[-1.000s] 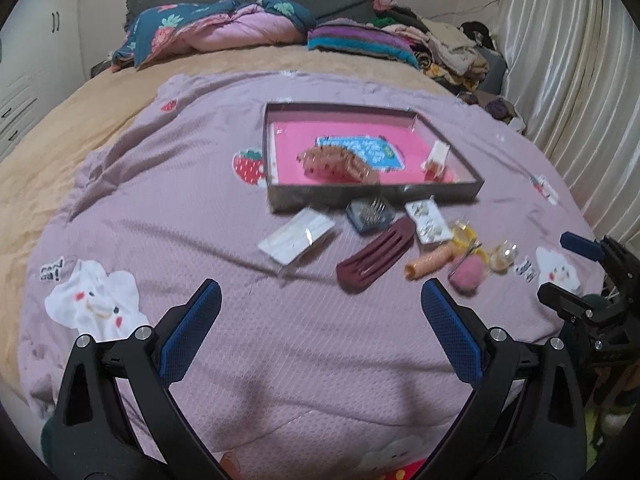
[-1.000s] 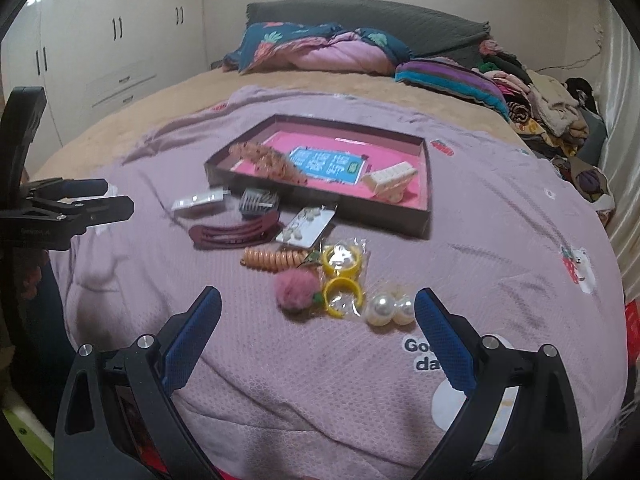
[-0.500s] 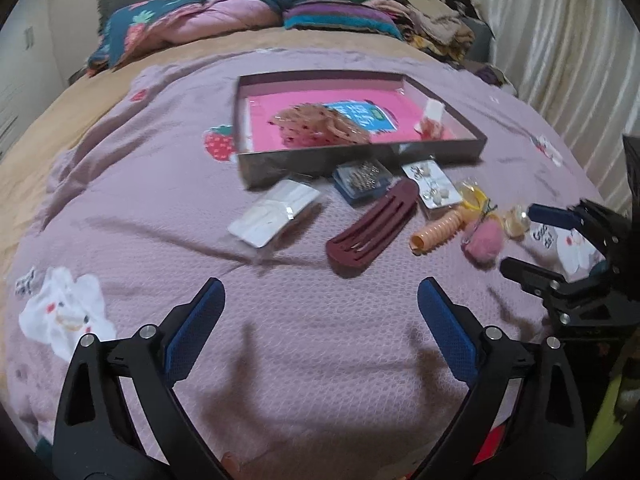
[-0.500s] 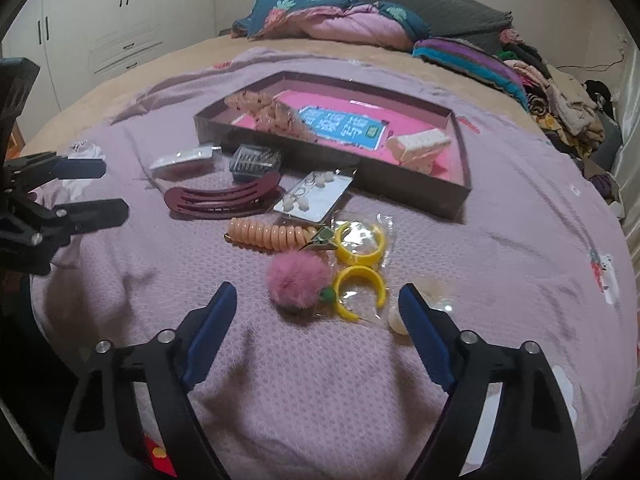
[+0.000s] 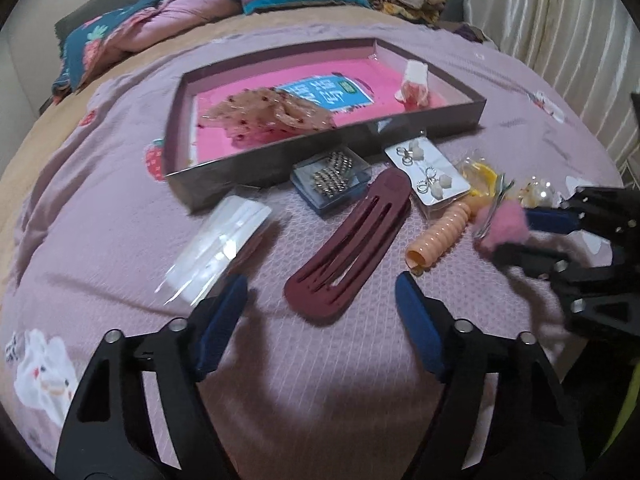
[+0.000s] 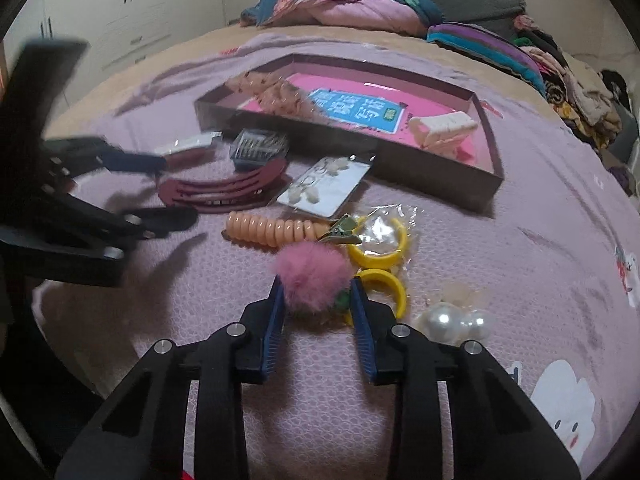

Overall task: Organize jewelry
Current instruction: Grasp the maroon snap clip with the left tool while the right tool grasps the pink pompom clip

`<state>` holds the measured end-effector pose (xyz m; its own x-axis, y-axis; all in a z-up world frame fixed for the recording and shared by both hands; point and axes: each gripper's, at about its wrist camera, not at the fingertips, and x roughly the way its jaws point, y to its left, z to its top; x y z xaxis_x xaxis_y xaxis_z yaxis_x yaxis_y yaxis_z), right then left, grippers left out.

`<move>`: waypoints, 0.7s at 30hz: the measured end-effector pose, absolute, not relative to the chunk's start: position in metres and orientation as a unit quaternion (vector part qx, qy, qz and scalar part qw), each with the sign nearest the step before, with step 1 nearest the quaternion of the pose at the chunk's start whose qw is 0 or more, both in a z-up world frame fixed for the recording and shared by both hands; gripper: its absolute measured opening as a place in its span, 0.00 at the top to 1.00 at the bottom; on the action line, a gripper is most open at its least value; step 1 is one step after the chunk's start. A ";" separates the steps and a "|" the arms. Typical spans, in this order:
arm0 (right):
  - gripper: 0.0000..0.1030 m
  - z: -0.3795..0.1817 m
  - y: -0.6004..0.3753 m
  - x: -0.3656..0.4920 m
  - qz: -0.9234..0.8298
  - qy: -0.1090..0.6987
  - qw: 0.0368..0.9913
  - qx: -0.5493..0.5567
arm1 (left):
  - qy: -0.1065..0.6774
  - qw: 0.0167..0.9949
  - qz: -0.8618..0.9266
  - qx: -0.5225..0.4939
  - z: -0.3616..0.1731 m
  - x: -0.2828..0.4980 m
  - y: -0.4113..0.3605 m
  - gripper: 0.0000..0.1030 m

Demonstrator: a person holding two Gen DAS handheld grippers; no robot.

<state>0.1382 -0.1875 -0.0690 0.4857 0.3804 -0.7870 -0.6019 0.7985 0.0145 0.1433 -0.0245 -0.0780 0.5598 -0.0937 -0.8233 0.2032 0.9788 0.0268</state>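
A shallow grey box with a pink floor (image 5: 448,117) (image 6: 486,152) lies on the bed and holds a beige scrunchie (image 5: 272,114) and a cream claw clip (image 6: 444,130). In front lie a maroon hair clip (image 5: 352,244) (image 6: 224,192), an orange coil tie (image 6: 268,230), an earring card (image 6: 324,192), yellow rings (image 6: 380,248) and pearls (image 6: 452,320). My right gripper (image 6: 318,292) has its fingers closing around a pink pom-pom clip (image 6: 312,276) (image 5: 504,224). My left gripper (image 5: 320,300) is open just before the maroon clip.
A clear packet (image 5: 220,248) and a small box of metal beads (image 5: 332,176) lie by the box's front wall. Pillows and folded clothes (image 6: 480,40) sit at the bed's far end. Curtains (image 5: 560,20) hang at the right.
Both grippers moved forward and down to the items. The right gripper's jaws narrowed around the pink pom-pom clip. The left gripper came up close to the maroon clip.
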 end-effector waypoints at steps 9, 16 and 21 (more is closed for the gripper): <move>0.70 -0.053 -0.219 0.143 0.271 0.397 0.874 -0.075 | 0.463 0.877 -0.104 0.077 -0.087 0.163 -0.034 0.48; 0.70 -0.046 -0.233 0.146 0.261 0.384 0.884 -0.055 | 0.460 0.874 -0.122 0.096 -0.090 0.164 -0.048 0.68; 0.71 -0.042 -0.239 0.145 0.262 0.377 0.888 -0.041 | 0.458 0.876 -0.133 0.069 -0.087 0.154 -0.046 0.74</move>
<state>0.1449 -0.2389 -0.0421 0.5790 0.4342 -0.6901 -0.4966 0.8591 0.1239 0.1539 -0.0457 -0.0869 0.5442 -0.1696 -0.8216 0.2963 0.9551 -0.0009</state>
